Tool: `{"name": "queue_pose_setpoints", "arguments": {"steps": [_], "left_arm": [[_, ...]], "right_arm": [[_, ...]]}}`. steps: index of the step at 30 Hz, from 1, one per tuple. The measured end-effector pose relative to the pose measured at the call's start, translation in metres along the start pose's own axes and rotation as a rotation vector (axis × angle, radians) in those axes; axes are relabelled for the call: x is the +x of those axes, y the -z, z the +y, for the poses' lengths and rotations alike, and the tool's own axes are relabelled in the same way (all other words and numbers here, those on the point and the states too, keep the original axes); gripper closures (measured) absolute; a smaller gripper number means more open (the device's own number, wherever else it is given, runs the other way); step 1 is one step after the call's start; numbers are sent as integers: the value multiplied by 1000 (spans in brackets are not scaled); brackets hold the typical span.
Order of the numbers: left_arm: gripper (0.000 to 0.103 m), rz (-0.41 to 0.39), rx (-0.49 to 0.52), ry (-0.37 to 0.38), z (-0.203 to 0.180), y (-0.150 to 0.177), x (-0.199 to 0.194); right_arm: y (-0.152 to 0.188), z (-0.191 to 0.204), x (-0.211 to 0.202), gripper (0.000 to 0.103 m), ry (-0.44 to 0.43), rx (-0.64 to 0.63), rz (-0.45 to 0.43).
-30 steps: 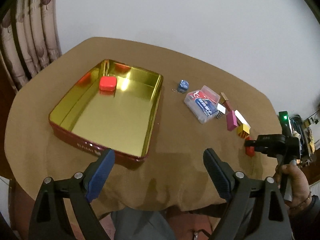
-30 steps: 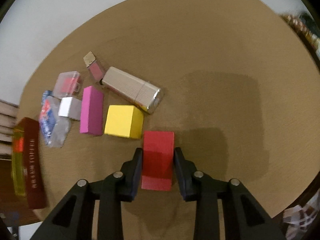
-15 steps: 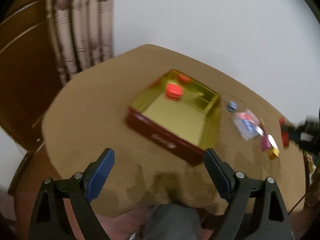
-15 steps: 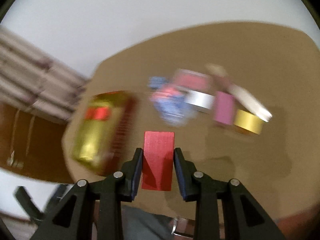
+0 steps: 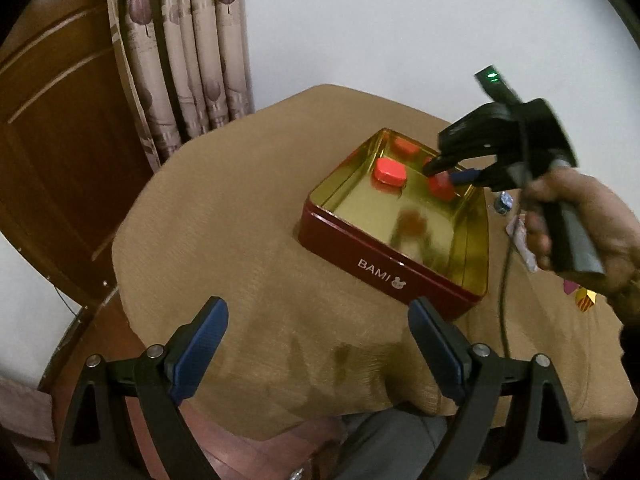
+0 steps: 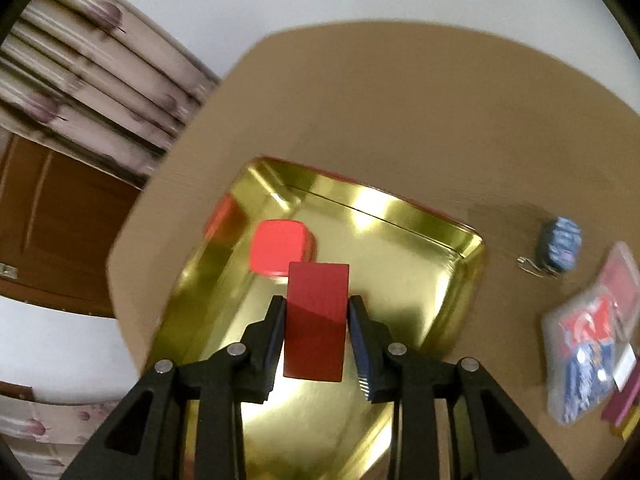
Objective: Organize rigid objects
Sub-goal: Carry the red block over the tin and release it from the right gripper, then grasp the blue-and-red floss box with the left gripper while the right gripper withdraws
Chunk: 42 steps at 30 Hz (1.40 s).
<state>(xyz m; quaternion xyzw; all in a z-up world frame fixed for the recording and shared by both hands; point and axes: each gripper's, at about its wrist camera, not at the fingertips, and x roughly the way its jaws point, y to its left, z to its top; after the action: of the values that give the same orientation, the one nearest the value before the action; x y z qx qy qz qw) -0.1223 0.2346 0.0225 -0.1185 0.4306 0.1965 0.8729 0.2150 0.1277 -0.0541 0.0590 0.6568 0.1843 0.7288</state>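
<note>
The right gripper [image 6: 316, 320] has its two blue-padded jaws closed narrowly on the flat side faces of a dark red rectangular block [image 6: 316, 320], which juts forward past the fingertips and hangs above the shiny gold floor of the red-walled metal tin [image 6: 420, 280]. The block looks solid and stiff, probably light, with smooth painted faces that could slip if pinched near an edge; the parallel long sides, taken near the middle as here, are the sound place to hold it. Just beyond its far end a rounded coral-red plastic case [image 6: 280, 248] lies on the tin floor. Outside the tin, on the tan tablecloth [image 6: 400, 100], sit a small blue keyring charm [image 6: 560, 246] and a clear plastic card box [image 6: 592, 336].

The left gripper [image 5: 316, 350] stands wide open with nothing between its jaws, over the near table edge.

A second ago the block was pinched low beside the yellow cube and pink bar on the cloth; now it has been carried across over the tin, and the left gripper's view has swung toward the curtain [image 5: 192, 60].
</note>
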Motion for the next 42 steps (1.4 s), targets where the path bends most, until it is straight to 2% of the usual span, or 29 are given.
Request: {"name": "queue_pose_setpoints", "arguments": {"steps": [3,8,11,13,15,18,20,23,25,26,28,31,34,37,38,40,42], "left_arm": [[14,25,7,-6,-1,2,10],[14,53,11,-12,-2,4,20],[14,63,20,-17,-4,5,22],[14,56,28,-5,-7,5,19],[14,34,52,13,-14,3,13],[14,9,91,74,-29,0,3],[14,4,111,142,-41,-4,-3],[14,32,138,257,-71,-13,-7],[14,61,151,321,-99,-20,-6],[14,81,152,354,-112,-25,-3],[14,108,144,396,-141,-36,6],[14,155,111,422,-187,-55,32],[14,231,91,404,-226,-64,65],[14,314,82,322,-257,-72,106],[14,324,81,318,-262,-75,113],[14,341,81,255,-276,-79,132],[14,336,91,225,-283,-83,141]], "right_arm": [[-4,-3,14,71,20,-4,16],[-4,-9,22,69,4,8,18],[4,-4,7,64,24,-31,-59],[12,-4,-13,64,-27,-55,-138],[33,-13,-49,64,-92,-61,-249],[77,-48,-99,64,-82,-29,-406],[114,-81,-131,63,-4,-28,-495],[172,-141,-168,60,243,-7,-604],[209,-185,-185,47,425,3,-644],[221,-202,-186,46,486,17,-641],[243,-243,-184,46,555,55,-609],[264,-283,-180,46,572,106,-593],[271,-299,-175,46,581,104,-607],[274,-299,-169,46,567,69,-624],[276,-300,-171,46,552,57,-632],[282,-307,-181,46,516,33,-653],[282,-305,-180,46,477,29,-658]]}}
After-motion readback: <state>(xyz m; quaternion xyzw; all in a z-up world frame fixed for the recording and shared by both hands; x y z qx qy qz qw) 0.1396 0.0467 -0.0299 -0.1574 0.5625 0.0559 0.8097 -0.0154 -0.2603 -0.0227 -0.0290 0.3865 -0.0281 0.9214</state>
